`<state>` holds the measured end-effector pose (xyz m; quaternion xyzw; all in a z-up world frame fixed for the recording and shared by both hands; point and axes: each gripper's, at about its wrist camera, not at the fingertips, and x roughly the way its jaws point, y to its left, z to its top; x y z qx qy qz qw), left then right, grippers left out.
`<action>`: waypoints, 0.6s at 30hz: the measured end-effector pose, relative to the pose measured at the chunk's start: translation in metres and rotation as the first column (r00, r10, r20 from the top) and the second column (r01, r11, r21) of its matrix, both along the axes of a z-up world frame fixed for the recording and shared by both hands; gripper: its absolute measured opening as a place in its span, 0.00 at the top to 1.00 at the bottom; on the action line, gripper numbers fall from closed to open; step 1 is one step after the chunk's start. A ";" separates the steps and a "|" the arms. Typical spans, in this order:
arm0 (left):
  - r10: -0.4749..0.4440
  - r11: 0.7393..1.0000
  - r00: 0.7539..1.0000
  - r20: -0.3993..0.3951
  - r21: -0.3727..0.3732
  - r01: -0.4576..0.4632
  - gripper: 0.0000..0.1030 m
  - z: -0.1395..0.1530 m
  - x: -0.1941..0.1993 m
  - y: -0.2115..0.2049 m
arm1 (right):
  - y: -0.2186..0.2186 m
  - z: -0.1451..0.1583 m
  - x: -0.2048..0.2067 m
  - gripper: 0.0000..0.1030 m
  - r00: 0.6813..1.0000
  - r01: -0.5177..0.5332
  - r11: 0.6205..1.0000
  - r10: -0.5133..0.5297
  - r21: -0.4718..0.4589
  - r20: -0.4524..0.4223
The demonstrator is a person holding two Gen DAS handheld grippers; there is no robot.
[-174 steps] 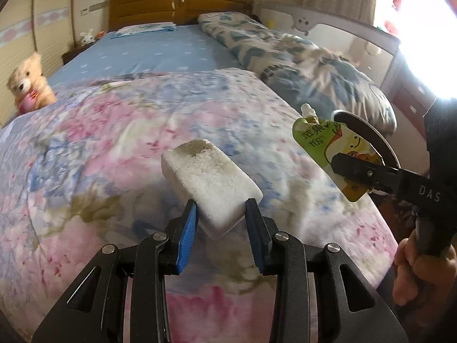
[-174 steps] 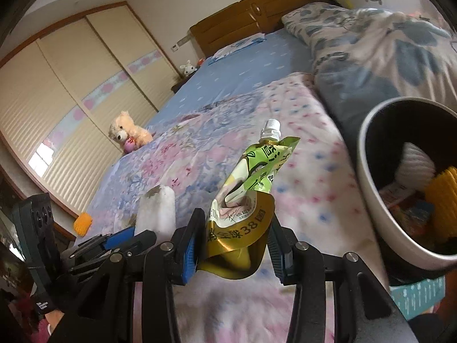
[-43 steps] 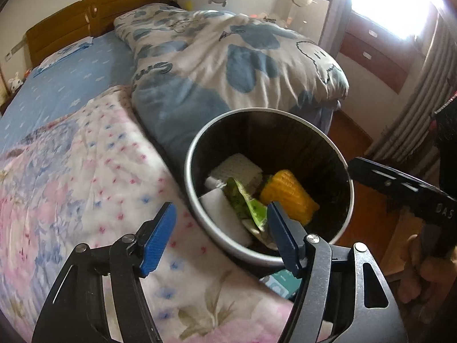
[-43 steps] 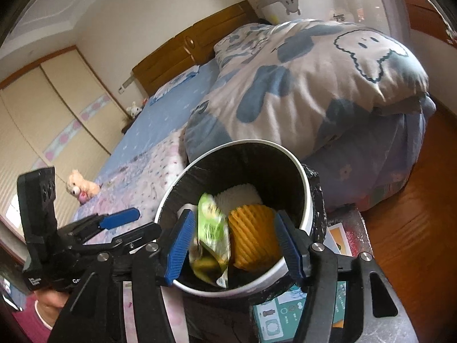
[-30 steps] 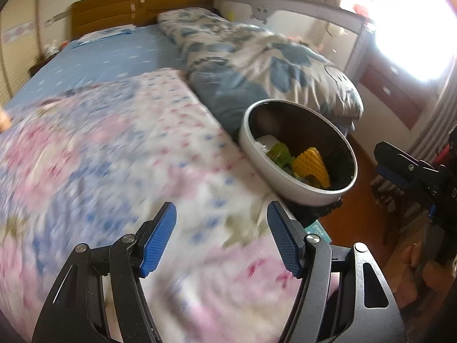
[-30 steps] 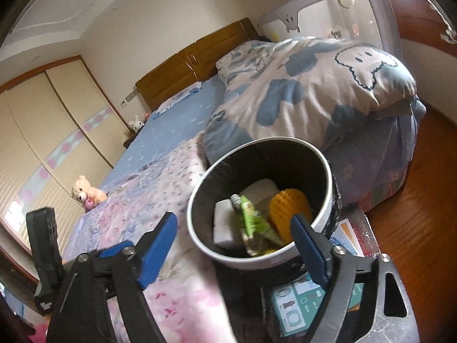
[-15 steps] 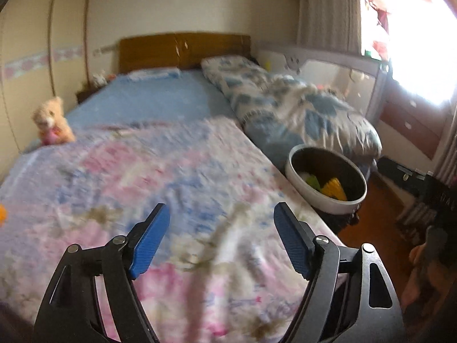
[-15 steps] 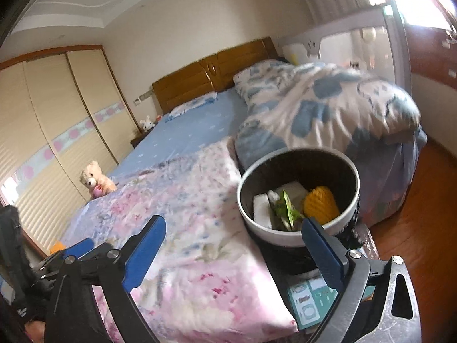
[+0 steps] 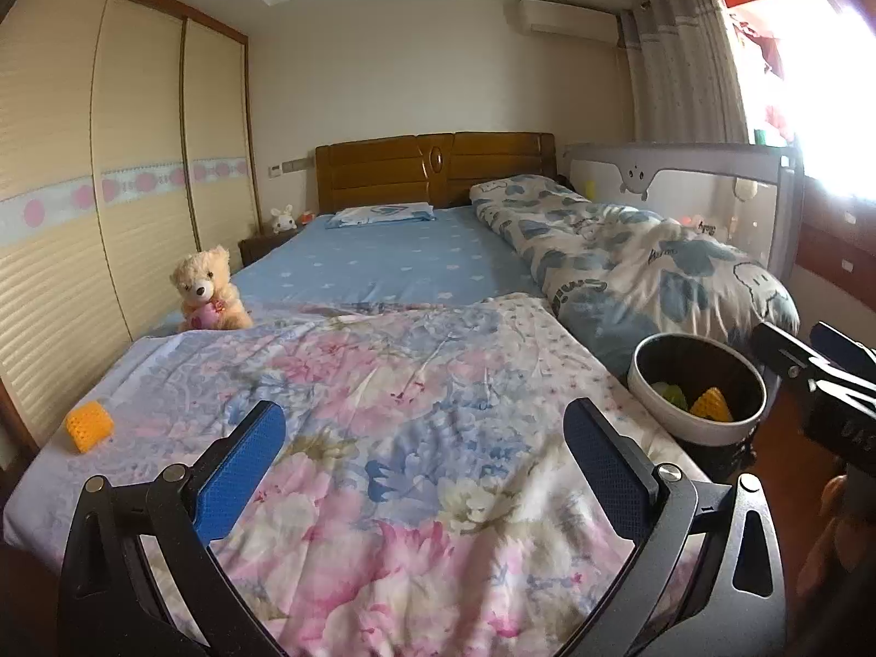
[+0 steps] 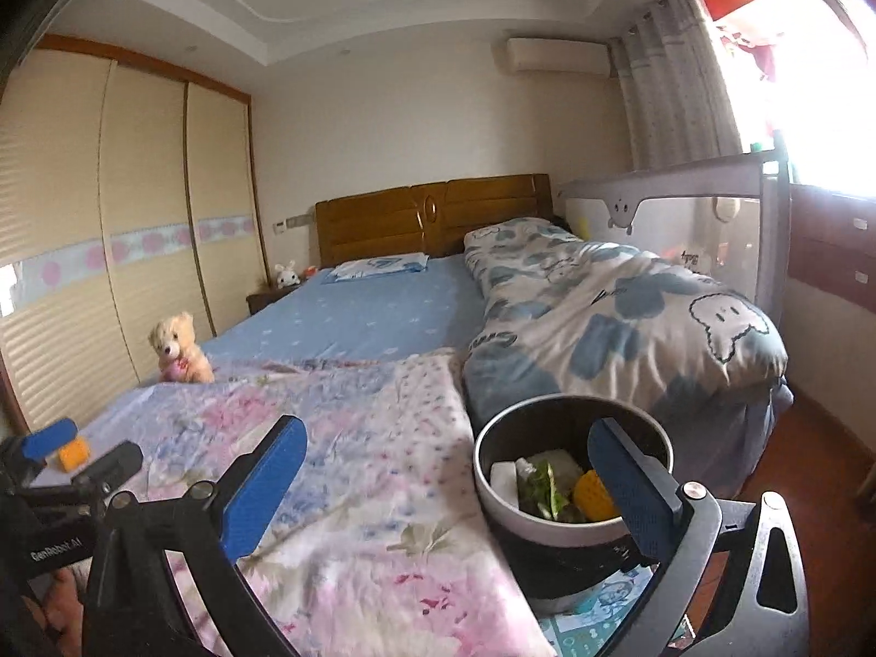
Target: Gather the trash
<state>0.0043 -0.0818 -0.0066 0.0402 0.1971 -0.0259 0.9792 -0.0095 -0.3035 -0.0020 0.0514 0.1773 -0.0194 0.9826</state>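
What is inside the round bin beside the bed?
The bin holds a white block, a green pouch and a yellow ribbed piece. Whatever lies under them is covered.

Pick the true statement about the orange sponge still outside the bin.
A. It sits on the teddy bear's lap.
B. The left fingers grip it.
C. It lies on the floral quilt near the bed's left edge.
C: the orange sponge lies alone on the floral quilt, near its left edge.
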 end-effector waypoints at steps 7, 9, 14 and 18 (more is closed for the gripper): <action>0.013 1.000 1.000 0.015 0.009 -0.014 0.00 -0.001 -0.004 -0.002 | 0.005 -0.011 0.004 0.00 1.000 -0.018 1.000 0.018 0.000 -0.018; 0.016 1.000 1.000 0.017 0.005 -0.016 0.00 0.000 -0.005 -0.002 | 0.005 -0.012 0.005 0.00 1.000 -0.024 1.000 0.024 0.013 -0.020; 0.019 1.000 1.000 0.007 0.003 -0.019 0.00 -0.002 -0.004 0.000 | 0.005 -0.012 0.006 0.00 0.999 -0.027 0.999 0.028 0.021 -0.021; 0.021 1.000 1.000 0.007 -0.001 -0.021 0.00 -0.002 -0.004 0.000 | 0.005 -0.016 0.007 0.00 0.999 -0.026 0.999 0.027 0.030 -0.035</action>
